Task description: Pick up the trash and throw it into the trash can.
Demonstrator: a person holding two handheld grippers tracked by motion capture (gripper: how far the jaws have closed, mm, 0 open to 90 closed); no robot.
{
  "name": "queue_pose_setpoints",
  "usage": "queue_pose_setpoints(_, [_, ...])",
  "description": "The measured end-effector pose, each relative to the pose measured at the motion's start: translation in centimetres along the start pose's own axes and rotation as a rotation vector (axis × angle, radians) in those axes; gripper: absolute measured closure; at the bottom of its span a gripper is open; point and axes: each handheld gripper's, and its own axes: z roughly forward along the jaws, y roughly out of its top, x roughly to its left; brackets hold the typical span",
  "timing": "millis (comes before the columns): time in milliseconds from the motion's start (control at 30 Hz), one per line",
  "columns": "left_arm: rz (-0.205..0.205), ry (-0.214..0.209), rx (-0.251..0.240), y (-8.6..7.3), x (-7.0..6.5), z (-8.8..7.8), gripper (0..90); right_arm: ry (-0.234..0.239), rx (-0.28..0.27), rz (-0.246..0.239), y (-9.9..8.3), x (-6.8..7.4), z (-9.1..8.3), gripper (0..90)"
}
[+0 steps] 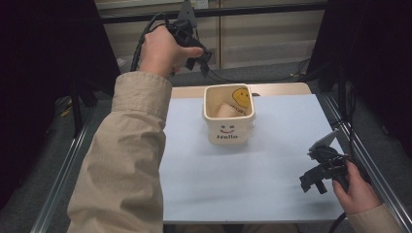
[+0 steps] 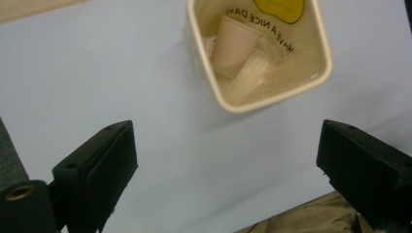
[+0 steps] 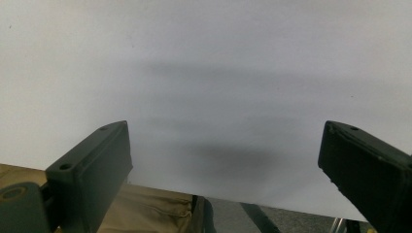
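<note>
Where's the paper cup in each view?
High view: the cup lies tilted inside the cream bin, at centre.
Left gripper view: cup at top centre, in the bin, above the open fingers.
Right gripper view: not in it; just the white sheet.
Shared landmark: the white sheet under the bin.

High view looks down over table; left gripper view above bin (image 2: 291, 77), shared; right gripper view close on white mat (image 3: 204, 73)

Dim, soft overhead light; dark edges, faint blurred shadows, slightly grainy throughout.
</note>
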Motion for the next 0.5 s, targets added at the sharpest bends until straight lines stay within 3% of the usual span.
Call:
queue_pose_setpoints(100, [-0.017, 0.027, 0.005, -1.2, 1.6, 0.5, 7.0, -0.006, -0.003, -0.004, 0.0, -0.2, 0.1, 4.9])
queue_pose_setpoints(167, [-0.028, 0.031, 0.011, -2.0, 2.5, 0.9, 6.9, 0.007, -0.009, 0.017, 0.0, -0.1, 0.2, 5.0])
queue_pose_setpoints(333, [-0.022, 0.049, 0.012, -4.1, 4.8, 1.9, 6.6, -0.010, 0.001, -0.010, 0.1, -0.2, 0.2, 4.9])
queue_pose_setpoints(367, [-0.040, 0.046, 0.004, -4.4, 4.9, 2.2, 6.5, -0.009, 0.002, -0.007, 0.1, -0.2, 0.2, 4.9])
queue_pose_setpoints(500, [-0.048, 0.044, 0.020, -5.9, 6.3, 3.5, 6.4, -0.010, 0.007, 0.005, 0.0, 0.0, 0.2, 4.9])
